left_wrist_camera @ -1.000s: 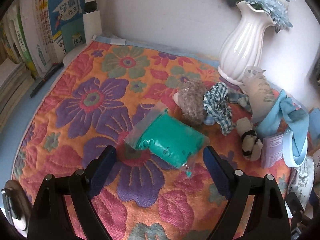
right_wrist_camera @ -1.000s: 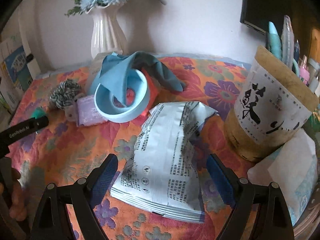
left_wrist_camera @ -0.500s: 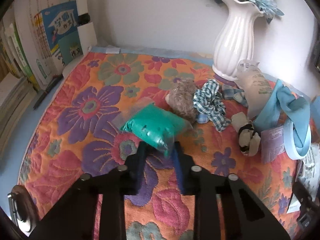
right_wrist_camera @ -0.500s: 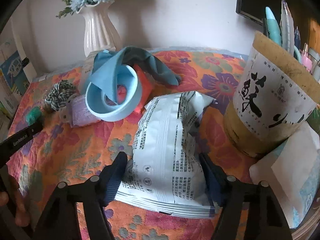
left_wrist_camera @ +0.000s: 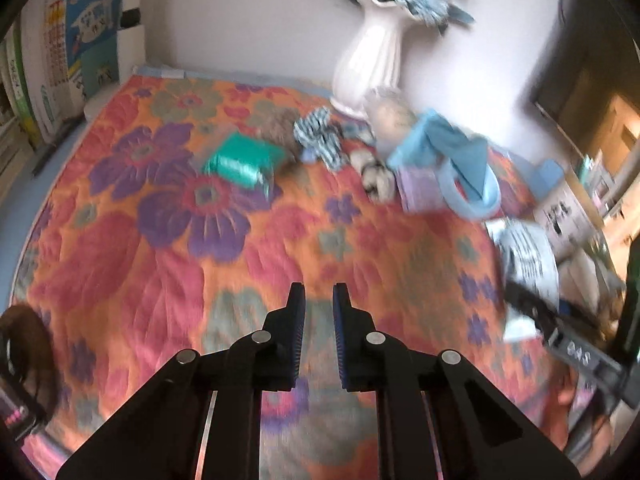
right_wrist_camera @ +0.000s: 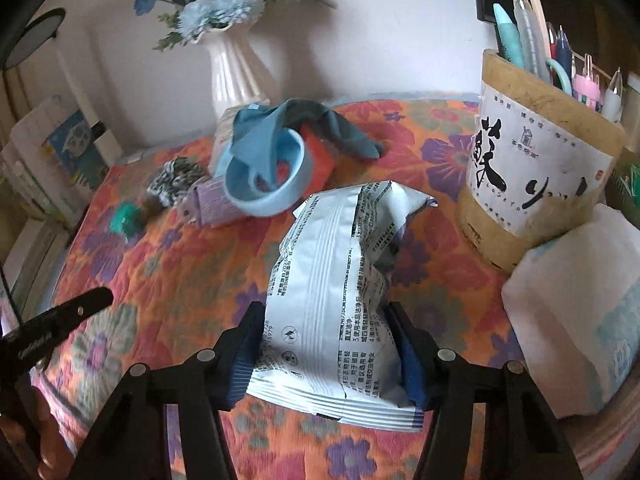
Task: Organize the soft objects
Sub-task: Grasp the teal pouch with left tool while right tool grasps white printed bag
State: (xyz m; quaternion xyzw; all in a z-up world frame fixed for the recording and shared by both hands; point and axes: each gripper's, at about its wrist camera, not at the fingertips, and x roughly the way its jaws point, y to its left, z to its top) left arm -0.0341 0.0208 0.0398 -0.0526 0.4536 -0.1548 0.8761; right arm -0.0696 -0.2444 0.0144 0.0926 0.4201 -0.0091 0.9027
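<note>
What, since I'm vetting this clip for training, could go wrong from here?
1. The right gripper has just been closing its jaws on the white pouch near its lower end. The crumpled pouch may sag or slip, and could brush the pen holder beside it.
2. The left gripper is shut on nothing. The green packet lies apart on the cloth and may stay unsorted.

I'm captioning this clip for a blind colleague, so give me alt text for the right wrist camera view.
The right gripper clamps a white printed packet lying on a floral quilt. Behind it sit a light blue ring draped with blue cloth, a white vase of blue flowers, and a pen holder at right.
</note>
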